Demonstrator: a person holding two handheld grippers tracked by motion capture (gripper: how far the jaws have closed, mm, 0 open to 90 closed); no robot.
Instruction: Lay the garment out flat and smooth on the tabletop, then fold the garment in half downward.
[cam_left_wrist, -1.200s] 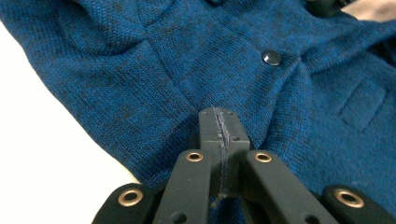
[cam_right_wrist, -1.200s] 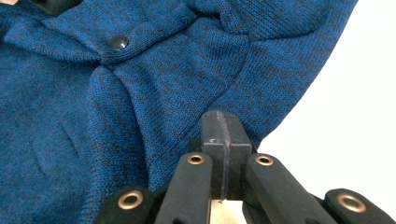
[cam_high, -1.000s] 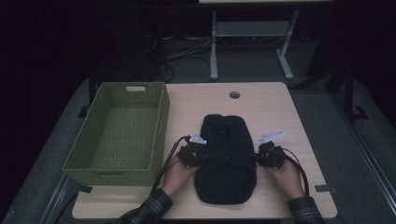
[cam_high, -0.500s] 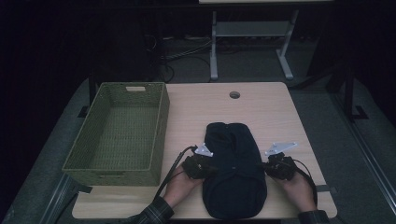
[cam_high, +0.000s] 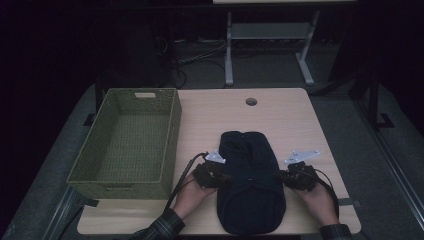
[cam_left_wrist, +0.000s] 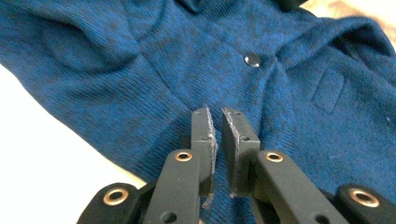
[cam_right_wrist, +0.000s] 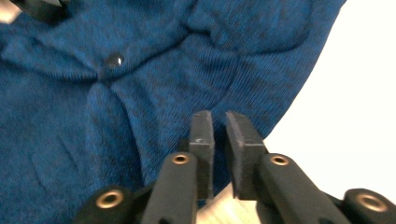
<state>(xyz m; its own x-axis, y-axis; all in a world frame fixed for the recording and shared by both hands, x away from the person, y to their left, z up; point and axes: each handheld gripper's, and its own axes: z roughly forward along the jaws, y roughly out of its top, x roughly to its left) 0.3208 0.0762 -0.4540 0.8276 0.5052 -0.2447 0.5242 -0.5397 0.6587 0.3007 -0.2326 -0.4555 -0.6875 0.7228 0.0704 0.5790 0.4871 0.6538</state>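
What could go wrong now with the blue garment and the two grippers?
The left gripper and right gripper have just been opening, with no cloth between the pads, so the folded blue garment may spring open. Its near end lies at the table edge and could slide off.

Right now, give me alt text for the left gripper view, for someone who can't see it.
Two black jaws of the left gripper, a narrow gap between them and nothing pinched, have just been opening over a folded blue knit garment. A dark button and a small patch pocket show on the fabric, and pale table lies at lower left.
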